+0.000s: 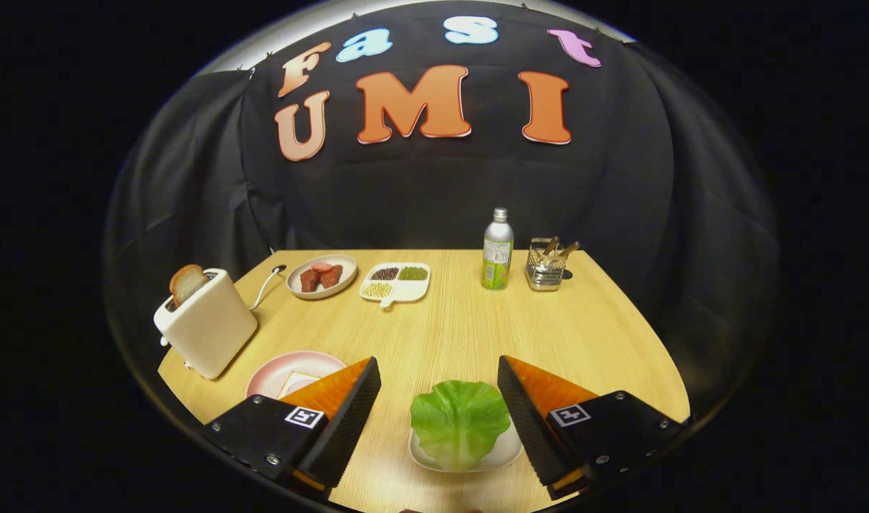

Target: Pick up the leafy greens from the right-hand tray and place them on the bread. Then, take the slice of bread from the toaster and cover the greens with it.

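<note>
A green lettuce leaf (460, 422) lies on a small white tray (507, 450) on the wooden table, between my two fingers and toward the right one. My gripper (439, 377) stands open around it, and neither finger touches the leaf. Behind my left finger sits a pink plate (281, 370) holding a slice of bread (298, 382), partly hidden by that finger. Further left stands a cream toaster (206, 322) with a browned slice of bread (186, 283) sticking up from its slot.
Toward the back of the table (449, 328) sit a plate of red meat pieces (322, 276), a divided white dish of beans (396, 281), a green-labelled bottle (498, 251) and a wire cutlery holder (546, 266). The toaster's cord (267, 283) trails toward the meat plate.
</note>
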